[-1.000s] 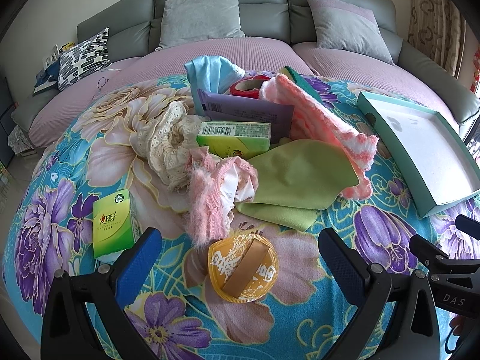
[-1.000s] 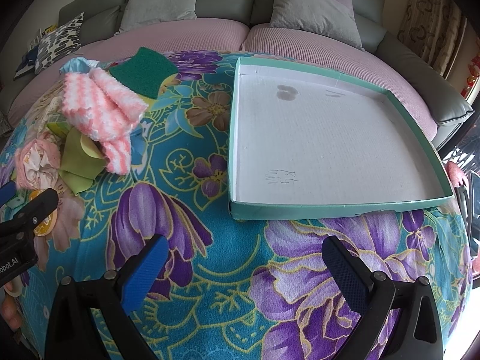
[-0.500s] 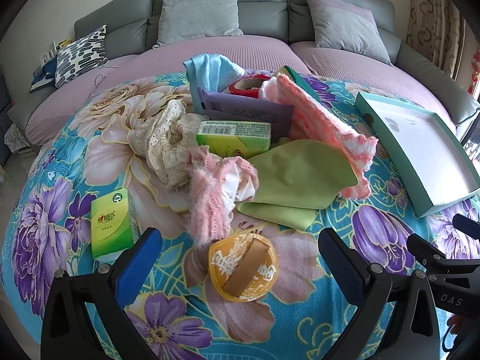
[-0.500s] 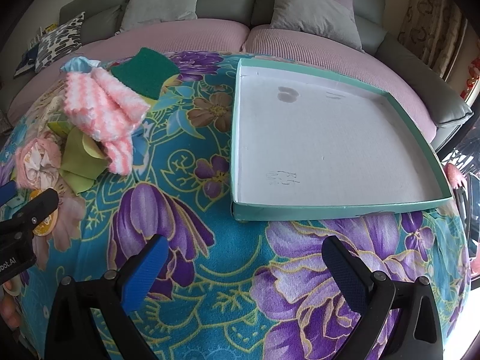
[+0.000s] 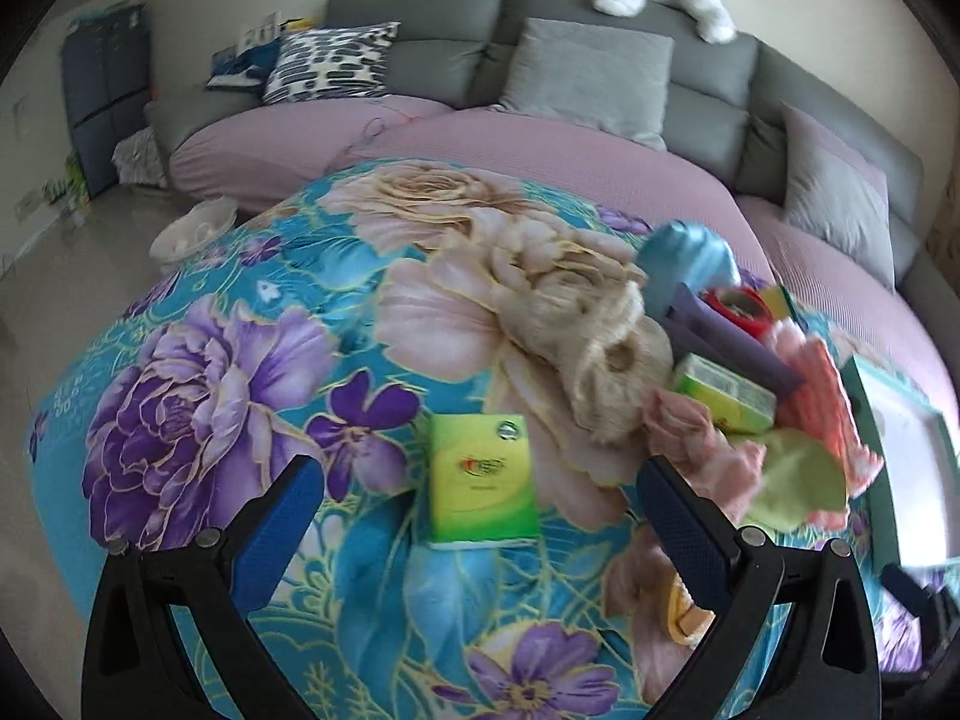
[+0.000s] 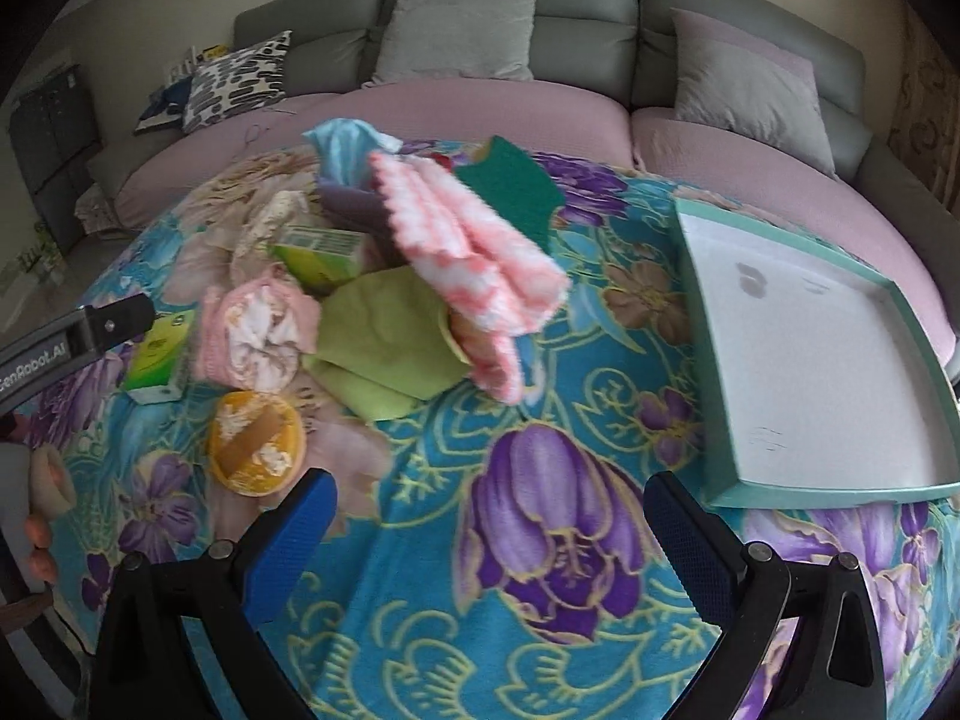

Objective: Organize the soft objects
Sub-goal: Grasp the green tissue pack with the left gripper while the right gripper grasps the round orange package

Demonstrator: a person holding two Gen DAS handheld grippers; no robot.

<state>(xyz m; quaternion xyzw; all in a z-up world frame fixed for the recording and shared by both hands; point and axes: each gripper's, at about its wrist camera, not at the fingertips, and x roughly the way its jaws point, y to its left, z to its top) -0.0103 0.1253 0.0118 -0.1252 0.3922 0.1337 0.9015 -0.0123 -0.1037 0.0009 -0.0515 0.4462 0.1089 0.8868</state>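
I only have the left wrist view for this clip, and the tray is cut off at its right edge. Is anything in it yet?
Observer: No. In the right wrist view the teal tray holds nothing. Its white floor shows only a few faint marks.
Operator: Something orange is half hidden low on my right. What is it?
Observer: A round orange pad with a tan strap across it. It lies flat on the floral blanket, next to the pink frilly cloth.
Operator: And the right tongs?
Observer: The right tongs are open and empty, over the blanket to the left of the tray.
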